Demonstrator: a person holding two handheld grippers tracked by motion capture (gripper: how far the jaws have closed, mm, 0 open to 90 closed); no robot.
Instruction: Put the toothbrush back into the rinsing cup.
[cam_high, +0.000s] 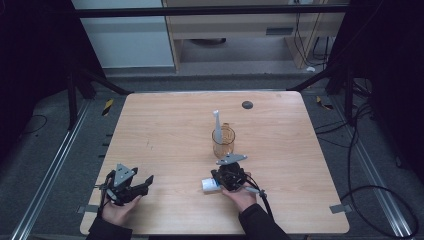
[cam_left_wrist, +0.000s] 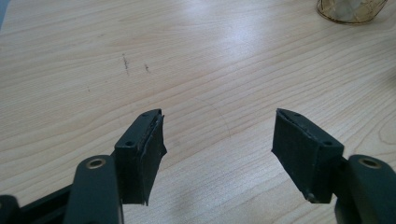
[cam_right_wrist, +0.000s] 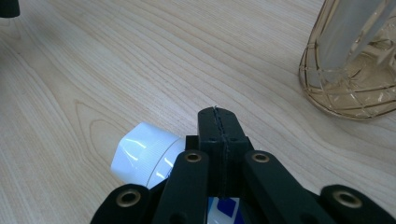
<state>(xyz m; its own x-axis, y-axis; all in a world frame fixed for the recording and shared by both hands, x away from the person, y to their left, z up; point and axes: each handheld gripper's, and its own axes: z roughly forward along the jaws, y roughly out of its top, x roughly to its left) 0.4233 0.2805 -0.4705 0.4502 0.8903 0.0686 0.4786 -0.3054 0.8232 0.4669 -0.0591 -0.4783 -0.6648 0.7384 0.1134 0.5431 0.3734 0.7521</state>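
Observation:
An amber glass cup (cam_high: 223, 142) (cam_right_wrist: 350, 70) stands at the table's middle with a pale grey stick-like item (cam_high: 217, 124) upright in it. Just in front of it my right gripper (cam_high: 224, 175) (cam_right_wrist: 219, 114) rests low on the wood with its jaws pressed together. A white tube with a ribbed cap (cam_high: 210, 184) (cam_right_wrist: 144, 156) and blue print lies under and to the left of those jaws; whether they pinch it is hidden. My left gripper (cam_high: 145, 184) (cam_left_wrist: 219, 135) sits at the front left, open over bare wood, nothing between its pads.
The wooden table (cam_high: 165, 130) carries a small dark round spot (cam_high: 247, 104) near its far edge. Cables (cam_high: 365, 165) trail on the floor to the right, and metal rails (cam_high: 55, 165) run along the left.

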